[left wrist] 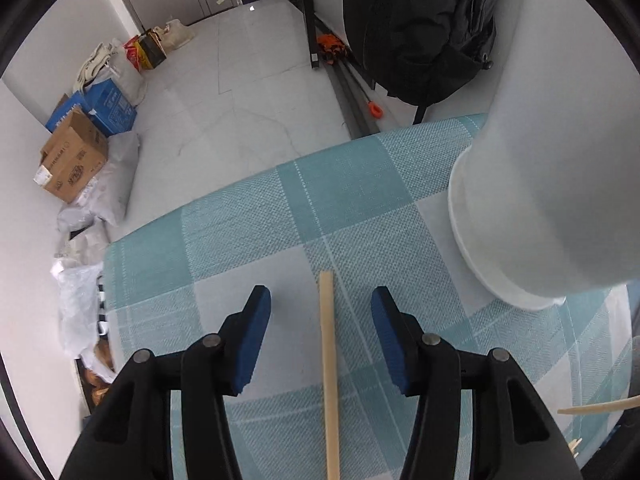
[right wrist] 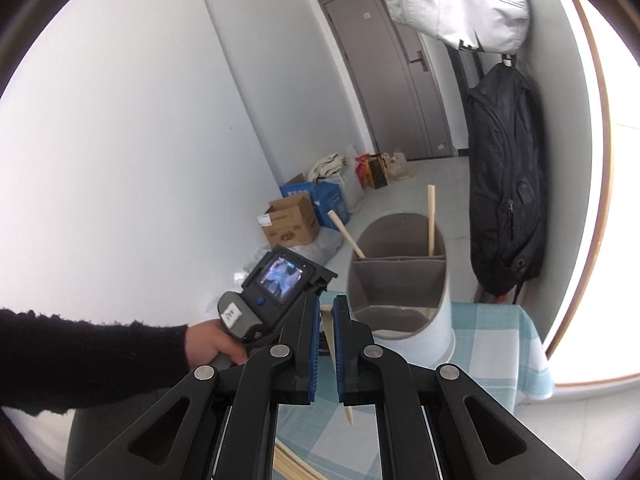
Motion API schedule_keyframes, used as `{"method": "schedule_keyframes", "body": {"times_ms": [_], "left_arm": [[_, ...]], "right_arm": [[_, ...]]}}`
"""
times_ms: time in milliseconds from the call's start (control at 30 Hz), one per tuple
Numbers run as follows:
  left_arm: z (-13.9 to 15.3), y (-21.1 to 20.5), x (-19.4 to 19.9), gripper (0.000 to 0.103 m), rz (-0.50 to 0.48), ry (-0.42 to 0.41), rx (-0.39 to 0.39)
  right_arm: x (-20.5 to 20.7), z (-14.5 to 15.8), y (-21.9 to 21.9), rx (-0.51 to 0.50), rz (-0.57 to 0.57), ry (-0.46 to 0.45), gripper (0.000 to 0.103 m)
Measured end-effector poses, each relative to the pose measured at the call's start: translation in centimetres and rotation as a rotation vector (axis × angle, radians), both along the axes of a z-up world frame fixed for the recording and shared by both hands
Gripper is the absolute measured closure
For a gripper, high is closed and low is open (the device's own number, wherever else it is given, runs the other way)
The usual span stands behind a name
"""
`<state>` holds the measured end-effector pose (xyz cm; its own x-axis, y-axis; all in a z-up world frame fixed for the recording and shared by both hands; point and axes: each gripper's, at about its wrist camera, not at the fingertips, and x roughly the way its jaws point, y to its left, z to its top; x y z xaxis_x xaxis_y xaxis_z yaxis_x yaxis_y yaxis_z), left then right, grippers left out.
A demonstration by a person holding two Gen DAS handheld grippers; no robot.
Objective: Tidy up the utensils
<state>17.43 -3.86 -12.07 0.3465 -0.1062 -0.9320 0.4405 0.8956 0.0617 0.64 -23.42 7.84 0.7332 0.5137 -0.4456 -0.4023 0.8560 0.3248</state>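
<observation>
Chopstick [left wrist: 330,376] lies flat on the checked teal cloth [left wrist: 248,216] of the tabletop, right between the blue pads of the left hand-held gripper [left wrist: 321,320]; jaws stand roughly half open, neither pad touching the stick, nothing gripped. White holder [left wrist: 532,216] stands upright just to the right of that gripper in the left wrist view, its base rim on the cloth. More pale sticks [left wrist: 600,406] show at the lower right edge of that view, partly cut off. Right hand-held gripper [right wrist: 327,320] is nearly closed, pads pinching another chopstick [right wrist: 349,414] that hangs tilted between them, tip pointing down over the cloth. In the right wrist view the holder [right wrist: 440,320] shows grey dividers splitting it into compartments; two sticks [right wrist: 431,220] stand in the back compartments, leaning left and upright, front compartment mostly hidden. A hand [right wrist: 212,344] in a black sleeve [right wrist: 88,356] grips the handle of the left unit, its small screen [right wrist: 282,278] lit. Off the tabletop: black backpack [right wrist: 504,200] hanging on the wall, white bag [right wrist: 456,4] above it, cardboard box [right wrist: 290,222] and blue box [right wrist: 328,200] on the floor, grey door [right wrist: 400,80] behind.
</observation>
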Motion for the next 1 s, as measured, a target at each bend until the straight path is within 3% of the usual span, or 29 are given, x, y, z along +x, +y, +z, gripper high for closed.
{"method": "schedule_keyframes", "body": {"times_ms": [67,233,267,400,633,1000], "left_arm": [[0.0,0.8,0.2,0.063,0.009,0.022,-0.055],[0.5,1.8,-0.8,0.098,0.007,-0.014,-0.075],[0.5,2.0,-1.1,0.1,0.0,-0.015,-0.08],[1.0,2.7,-1.9,0.1,0.024,-0.036,-0.086],[5.8,4.1,-3.3,0.1,0.109,-0.173,-0.252],[12.8,5.6,-7.7,0.1,0.157,-0.377,-0.487]], "right_arm": [[0.0,0.0,-0.3,0.008,-0.006,-0.002,0.097],[0.1,0.0,-1.1,0.031,-0.021,-0.003,0.097],[0.1,0.1,-1.2,0.034,-0.025,-0.003,0.097],[0.2,0.1,-1.2,0.036,-0.037,-0.004,0.097],[0.2,0.2,-0.8,0.026,-0.049,0.004,0.097],[-0.1,1.0,0.3,0.02,-0.079,-0.002,0.097]]}}
